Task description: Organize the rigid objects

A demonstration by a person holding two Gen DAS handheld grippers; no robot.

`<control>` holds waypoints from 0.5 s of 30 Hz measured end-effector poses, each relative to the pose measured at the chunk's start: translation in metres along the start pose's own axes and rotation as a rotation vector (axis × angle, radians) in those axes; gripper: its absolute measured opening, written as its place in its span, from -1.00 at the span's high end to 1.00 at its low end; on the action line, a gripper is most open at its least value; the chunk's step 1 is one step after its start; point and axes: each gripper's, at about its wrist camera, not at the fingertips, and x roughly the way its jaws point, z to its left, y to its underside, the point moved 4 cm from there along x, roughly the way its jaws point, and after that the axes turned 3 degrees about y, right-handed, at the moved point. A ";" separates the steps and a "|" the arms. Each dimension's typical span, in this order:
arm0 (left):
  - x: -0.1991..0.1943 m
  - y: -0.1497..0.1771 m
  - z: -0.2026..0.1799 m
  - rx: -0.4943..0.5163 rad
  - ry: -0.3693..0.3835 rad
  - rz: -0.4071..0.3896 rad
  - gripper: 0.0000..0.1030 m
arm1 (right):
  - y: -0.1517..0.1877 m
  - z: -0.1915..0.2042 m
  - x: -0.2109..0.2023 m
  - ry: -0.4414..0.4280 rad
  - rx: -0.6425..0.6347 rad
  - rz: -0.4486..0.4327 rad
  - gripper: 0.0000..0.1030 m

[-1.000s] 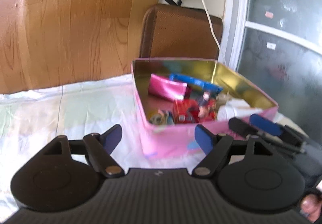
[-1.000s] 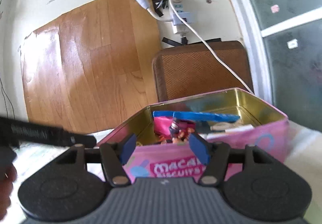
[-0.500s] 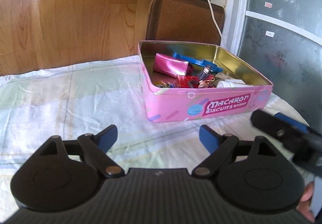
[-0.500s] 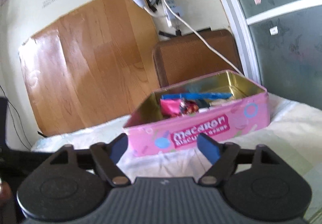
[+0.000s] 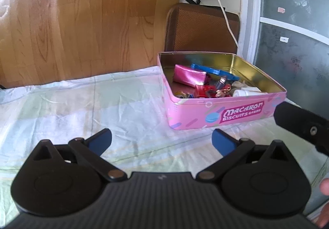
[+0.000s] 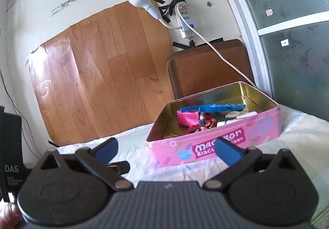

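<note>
An open pink biscuit tin (image 5: 226, 113) (image 6: 257, 128) sits on the cloth-covered table. Inside lie a pink pouch (image 5: 189, 75), a long blue piece (image 5: 216, 71) (image 6: 216, 108), red toy bits (image 5: 207, 90) and a white object (image 5: 244, 92). My left gripper (image 5: 162, 138) hovers in front of the tin's left corner, apart from it. Its jaws are opening with nothing between them. My right gripper (image 6: 166, 149) is held back in front of the tin's lettered wall, jaws opening and empty. Its black body (image 5: 300, 124) shows at the right of the left wrist view.
A pale wrinkled cloth (image 5: 82, 105) covers the table. Behind the tin stand a brown chair back (image 5: 201, 27) and a wood-pattern board (image 6: 102, 68). A power strip with a white cord (image 6: 185, 21) hangs on the wall. A frosted glass door (image 5: 292, 23) is at right.
Both grippers drew back from the tin, which now looks smaller and farther. Both pairs of jaws spread wider. The tin and its contents stayed put.
</note>
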 end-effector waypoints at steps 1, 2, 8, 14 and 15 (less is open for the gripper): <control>0.000 0.000 0.000 0.006 -0.010 0.001 -1.00 | 0.000 0.000 0.000 0.006 0.001 -0.003 -1.00; 0.000 -0.001 0.000 0.014 -0.026 0.004 -1.00 | -0.001 0.001 -0.001 0.013 0.002 -0.003 -1.00; 0.001 0.000 -0.003 0.039 -0.067 0.031 -1.00 | 0.000 0.000 -0.001 0.017 0.011 0.003 -1.00; -0.003 0.000 -0.008 0.046 -0.107 0.018 -1.00 | -0.001 -0.005 -0.003 0.028 0.032 -0.002 -1.00; -0.003 0.000 -0.009 0.052 -0.112 0.020 -1.00 | -0.002 -0.006 -0.004 0.029 0.039 -0.002 -1.00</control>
